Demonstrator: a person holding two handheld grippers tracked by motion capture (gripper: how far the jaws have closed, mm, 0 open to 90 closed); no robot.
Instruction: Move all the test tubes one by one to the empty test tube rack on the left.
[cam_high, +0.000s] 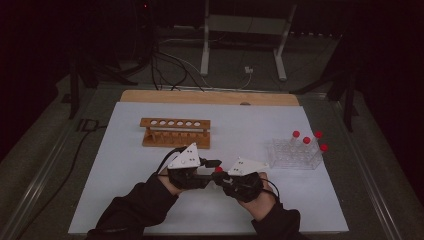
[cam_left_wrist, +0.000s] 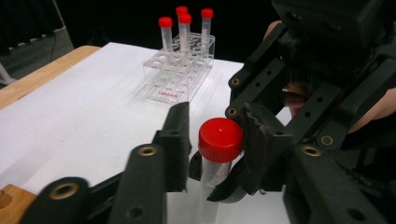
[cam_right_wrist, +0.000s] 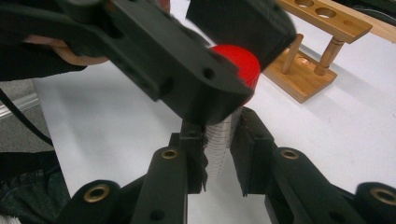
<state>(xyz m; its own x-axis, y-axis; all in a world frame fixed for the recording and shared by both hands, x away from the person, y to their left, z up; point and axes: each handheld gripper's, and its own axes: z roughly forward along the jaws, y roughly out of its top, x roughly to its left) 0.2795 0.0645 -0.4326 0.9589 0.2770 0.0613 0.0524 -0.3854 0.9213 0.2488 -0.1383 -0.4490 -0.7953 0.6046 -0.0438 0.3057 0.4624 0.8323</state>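
Upright, the tube (cam_right_wrist: 219, 140) stands between both grippers' jaws, cap (cam_left_wrist: 220, 139) clamped.

— What's the tube (cam_left_wrist: 215, 161) like?
— I see it clear, red-capped, graduated, standing upright just above the white table.
— Where?
— Front centre, between both grippers; I've got jaws at its cap and body.

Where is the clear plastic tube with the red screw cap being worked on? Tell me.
The clear red-capped tube stands upright at the table's near centre, gripped between both grippers, left gripper at its cap, right gripper on its body.
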